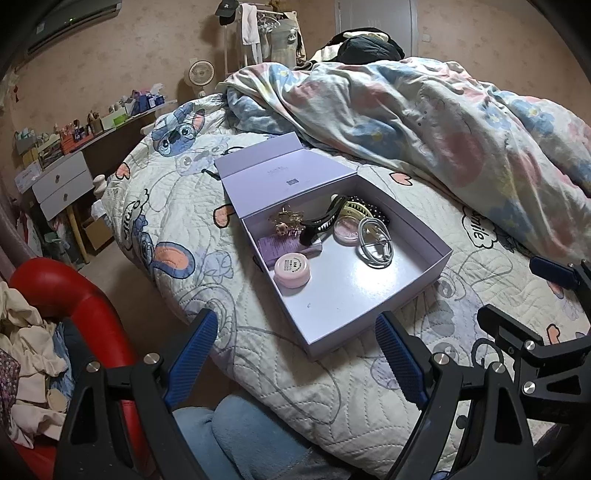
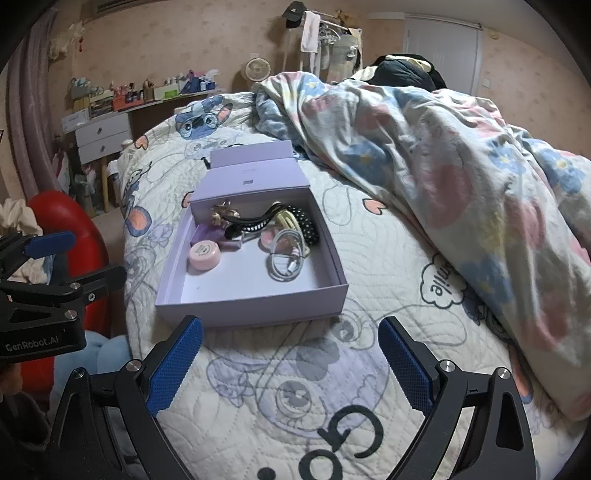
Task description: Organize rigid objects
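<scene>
Box ahead of both claws

Lavender box [image 1: 424, 254] lies open on quilt [image 1: 295, 387], just beyond my left gripper [image 1: 295, 354] and right gripper [image 2: 291, 365]. Both spread, empty. Pink jar [image 1: 292, 272] near-left inside, white cable [image 1: 375, 242] right.

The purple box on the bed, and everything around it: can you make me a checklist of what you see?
Surface: quilted cartoon bedspread, with a rumpled floral duvet behind.
Job's things: open purple box, lid flipped back; inside are a pink jar, a black hair claw, a gold ornament, a purple card and a polka-dot band.
Clutter: clothes pile on a red chair.
Grippers: left gripper and right gripper both open, empty, short of the box.
Cables: coiled white cable in the box.
Surroundings: crowded desk, fan, clothes rack, door.
</scene>
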Demonstrator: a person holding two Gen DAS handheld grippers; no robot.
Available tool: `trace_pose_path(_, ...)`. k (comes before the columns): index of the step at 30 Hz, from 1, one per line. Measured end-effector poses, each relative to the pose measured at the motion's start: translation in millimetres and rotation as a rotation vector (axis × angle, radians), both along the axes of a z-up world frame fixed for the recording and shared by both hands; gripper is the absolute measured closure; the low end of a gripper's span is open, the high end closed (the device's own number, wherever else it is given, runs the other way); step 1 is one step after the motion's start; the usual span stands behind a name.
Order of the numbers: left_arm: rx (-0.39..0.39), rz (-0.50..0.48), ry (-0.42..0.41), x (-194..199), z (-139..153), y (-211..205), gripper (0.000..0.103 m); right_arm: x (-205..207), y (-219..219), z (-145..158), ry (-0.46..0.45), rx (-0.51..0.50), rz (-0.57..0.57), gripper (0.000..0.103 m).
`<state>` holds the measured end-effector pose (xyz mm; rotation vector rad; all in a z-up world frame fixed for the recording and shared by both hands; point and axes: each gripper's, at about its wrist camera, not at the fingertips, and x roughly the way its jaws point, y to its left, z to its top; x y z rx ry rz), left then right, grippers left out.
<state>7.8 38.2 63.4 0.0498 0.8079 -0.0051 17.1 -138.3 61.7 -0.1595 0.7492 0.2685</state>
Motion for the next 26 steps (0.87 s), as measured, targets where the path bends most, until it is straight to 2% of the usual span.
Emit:
trace_pose_path(20, 0.016, -0.05, 0.009, -1.6, -3.9, -16.4, 0.015, 0.1, -11.5, -0.6, 0.008, 0.012, -0.028, 0.006)
trace_pose_path(26, -0.003, -0.075, 0.019, -0.4, -7.9, -23.7, 0.015, -4.4, -23.1, -0.2, 0.012, 0.025, -0.058, 0.006)
